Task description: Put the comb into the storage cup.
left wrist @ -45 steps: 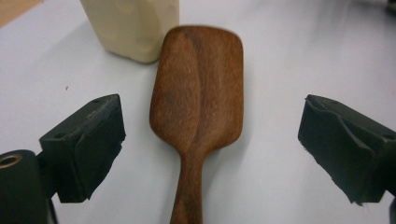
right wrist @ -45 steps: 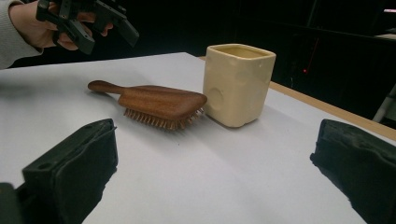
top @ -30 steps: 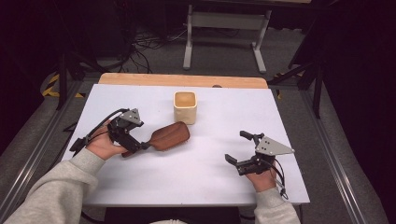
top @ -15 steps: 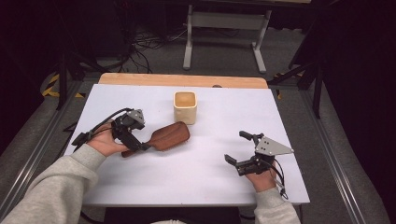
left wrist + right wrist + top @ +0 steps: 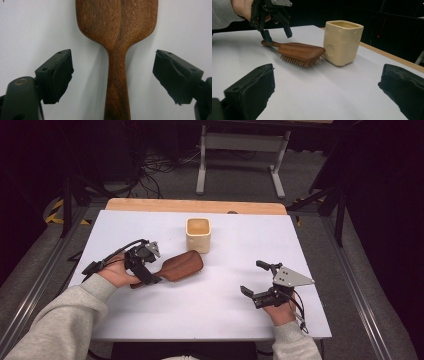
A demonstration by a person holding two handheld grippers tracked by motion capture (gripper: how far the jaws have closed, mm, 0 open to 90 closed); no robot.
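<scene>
Left tool [image 5: 150,270]: released, jaws spread wide on either side of the hairbrush handle, neither pad touching the wood in the left gripper view; it sits just left of the cup and nearer the person.
Hairbrush [image 5: 181,266]: a brown wooden paddle brush lying bristles down on the white counter [image 5: 225,330], its head just left of and in front of the cup, close to it but, as far as I can tell, not touching.
Key relation: the handle [image 5: 117,85] runs straight up the middle of the left tool's gap, the long axis in line with the tool's own reach and the head on the far side; the jaws close across the handle, so a grip there looks ready.
Nearer hand: the left, already at the handle; the right is well apart.
Cup [image 5: 198,234]: a cream square cup, upright and open at the top, toward the far middle of the counter.
Right tool [image 5: 260,282]: released and holding nothing, resting on the counter to the right of the cup and nearer the person, jaws pointed toward the brush and cup.
</scene>
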